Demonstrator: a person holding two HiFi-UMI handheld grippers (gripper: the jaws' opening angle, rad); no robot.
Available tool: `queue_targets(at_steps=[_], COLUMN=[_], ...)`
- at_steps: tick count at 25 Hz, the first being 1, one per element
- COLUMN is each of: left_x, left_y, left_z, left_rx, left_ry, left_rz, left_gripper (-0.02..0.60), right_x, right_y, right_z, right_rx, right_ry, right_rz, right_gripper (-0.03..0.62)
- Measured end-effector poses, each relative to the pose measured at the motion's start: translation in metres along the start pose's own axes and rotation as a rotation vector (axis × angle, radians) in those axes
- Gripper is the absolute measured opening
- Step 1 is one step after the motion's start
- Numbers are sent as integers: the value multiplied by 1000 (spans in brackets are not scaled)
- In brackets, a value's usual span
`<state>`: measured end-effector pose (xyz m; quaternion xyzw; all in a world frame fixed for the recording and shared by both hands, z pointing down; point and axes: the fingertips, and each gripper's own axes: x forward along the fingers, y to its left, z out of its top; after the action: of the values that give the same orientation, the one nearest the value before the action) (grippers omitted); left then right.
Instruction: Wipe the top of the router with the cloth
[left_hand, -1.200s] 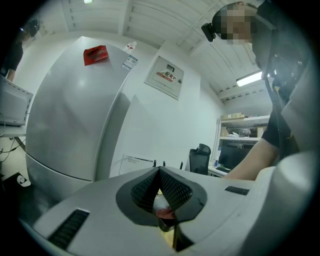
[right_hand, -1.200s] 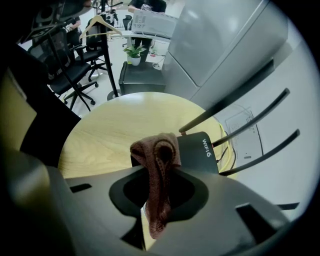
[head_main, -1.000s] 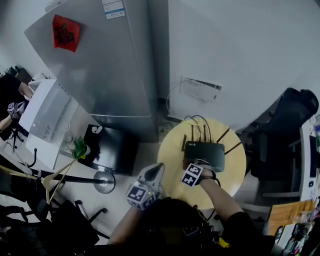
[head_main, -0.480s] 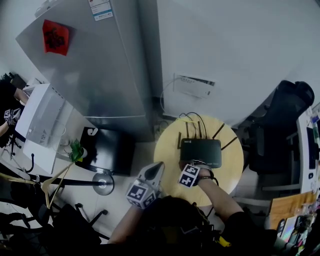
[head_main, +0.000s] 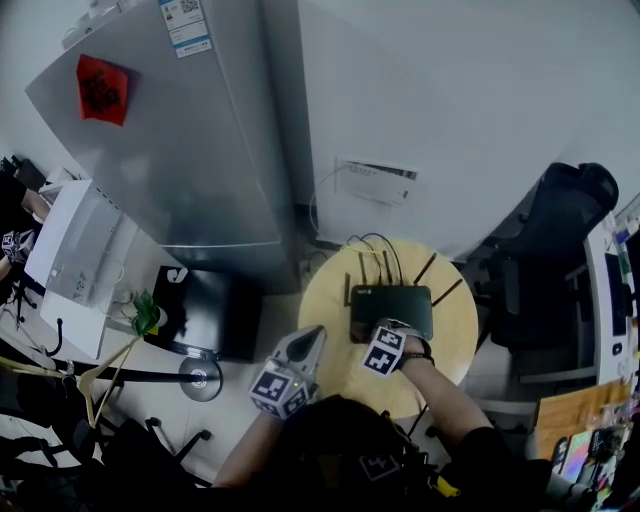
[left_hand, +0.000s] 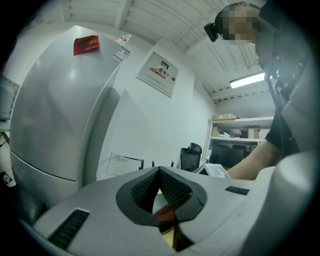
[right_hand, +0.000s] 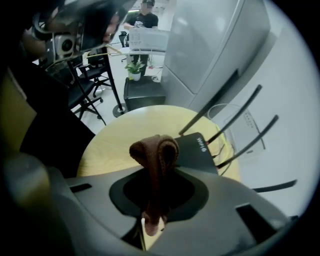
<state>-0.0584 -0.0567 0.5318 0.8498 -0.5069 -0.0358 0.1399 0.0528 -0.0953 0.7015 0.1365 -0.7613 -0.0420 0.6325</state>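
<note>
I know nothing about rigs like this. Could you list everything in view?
round wooden table: one, pale yellow, near the wall
flat black router with antennas: one, black, on the table
folded brown cloth: one, brown, in the right claw, over the router
tall metal fridge: one, silver, left of the table
red paper square: one, on the fridge
black office chair: one, right of the table
left claw: grey, shut, empty
right claw: grey, shut on the cloth

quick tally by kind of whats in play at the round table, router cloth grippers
router: 1
cloth: 1
grippers: 2 (left gripper, right gripper)
total: 4
</note>
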Motion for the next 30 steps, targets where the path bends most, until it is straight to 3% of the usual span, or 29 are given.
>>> queue_targets(at_steps=[4, 7, 18, 24, 30], left_x=[4, 3, -13, -15, -4], left_y=[-2, -2, 22, 27, 18], left_z=[-2, -2, -13, -16, -17], left_rx=[-2, -13, -40, -50, -46], left_ry=[15, 37, 54, 53, 48], left_rz=[-6, 19, 164, 179, 142], left_gripper=[2, 2, 2, 2, 2], right_x=[-13, -6, 50, 64, 63], right_y=[-75, -107, -134, -118, -100], right_z=[-4, -18, -20, -21, -29], right_rx=[-15, -61, -116, -124, -121], right_ry=[-28, 17, 111, 142, 147], right_rz=[-244, -335, -331, -256, -198], right_gripper=[61, 63, 63, 61, 61])
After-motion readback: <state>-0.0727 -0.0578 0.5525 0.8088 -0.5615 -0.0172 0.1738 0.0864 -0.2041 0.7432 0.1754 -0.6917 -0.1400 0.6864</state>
